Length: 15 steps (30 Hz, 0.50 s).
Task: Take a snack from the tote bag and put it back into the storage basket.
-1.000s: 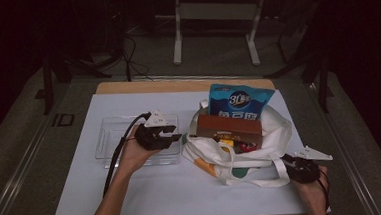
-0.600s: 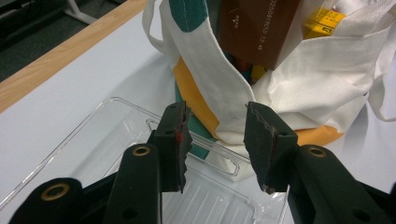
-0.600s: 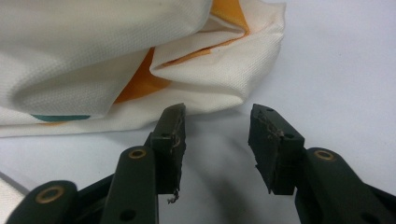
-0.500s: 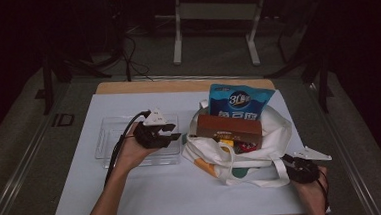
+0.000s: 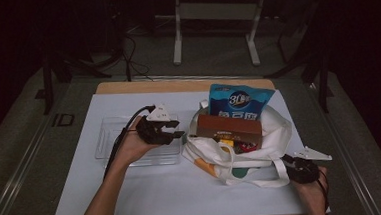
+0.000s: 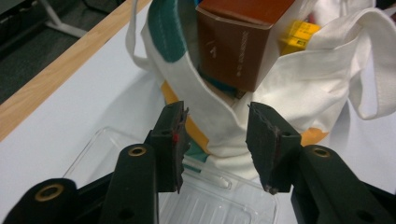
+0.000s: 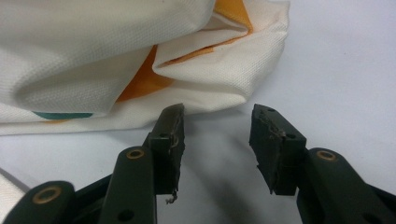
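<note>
White canvas, a tote bag (image 5: 241,152) sits right of centre in the high view, holding a brown box (image 5: 228,126) and a blue pouch (image 5: 238,103). The left gripper (image 6: 215,135), over a clear tray (image 5: 115,142), has just been opening, nothing gripped. The right gripper (image 7: 217,140), lower right, likewise opening, empty.

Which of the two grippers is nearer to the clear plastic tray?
Left. The left gripper hangs right over the clear plastic tray, jaws toward the tote bag. The right gripper sits beyond the bag, at its far corner.
</note>
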{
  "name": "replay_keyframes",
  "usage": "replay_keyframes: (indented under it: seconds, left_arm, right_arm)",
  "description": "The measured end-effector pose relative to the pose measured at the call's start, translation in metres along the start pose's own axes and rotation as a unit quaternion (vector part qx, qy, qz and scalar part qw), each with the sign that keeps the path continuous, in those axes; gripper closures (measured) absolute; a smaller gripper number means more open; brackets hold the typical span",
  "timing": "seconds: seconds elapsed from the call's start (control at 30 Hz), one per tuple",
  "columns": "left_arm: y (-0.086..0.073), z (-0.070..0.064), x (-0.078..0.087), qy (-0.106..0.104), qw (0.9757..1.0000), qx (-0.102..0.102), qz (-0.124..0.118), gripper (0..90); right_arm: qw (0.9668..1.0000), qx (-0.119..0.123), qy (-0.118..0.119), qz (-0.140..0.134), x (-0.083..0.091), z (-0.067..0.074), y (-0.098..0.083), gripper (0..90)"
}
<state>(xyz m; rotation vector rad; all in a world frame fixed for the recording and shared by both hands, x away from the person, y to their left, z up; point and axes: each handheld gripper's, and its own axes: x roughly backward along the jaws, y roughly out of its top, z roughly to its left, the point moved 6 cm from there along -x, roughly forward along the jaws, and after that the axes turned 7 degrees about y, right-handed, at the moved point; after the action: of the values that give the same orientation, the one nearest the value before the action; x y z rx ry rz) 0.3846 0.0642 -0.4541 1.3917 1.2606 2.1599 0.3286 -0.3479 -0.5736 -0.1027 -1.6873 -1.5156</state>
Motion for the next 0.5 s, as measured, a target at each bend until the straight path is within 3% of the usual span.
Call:
replay_keyframes:
  seconds: [0.23,0.5]
  left_arm:
    - [0.009,-0.001,-0.001,-0.01,0.9999,-0.012,-0.001,52.6]
    - [0.035,0.002,-0.005,-0.028,0.9991,-0.031,-0.003,43.2]
  right_arm:
    - [1.0,0.0,0.001,0.0,0.0,0.0,0.0,54.2]
    - [1.0,0.001,0.004,0.003,0.0,0.001,0.0,53.9]
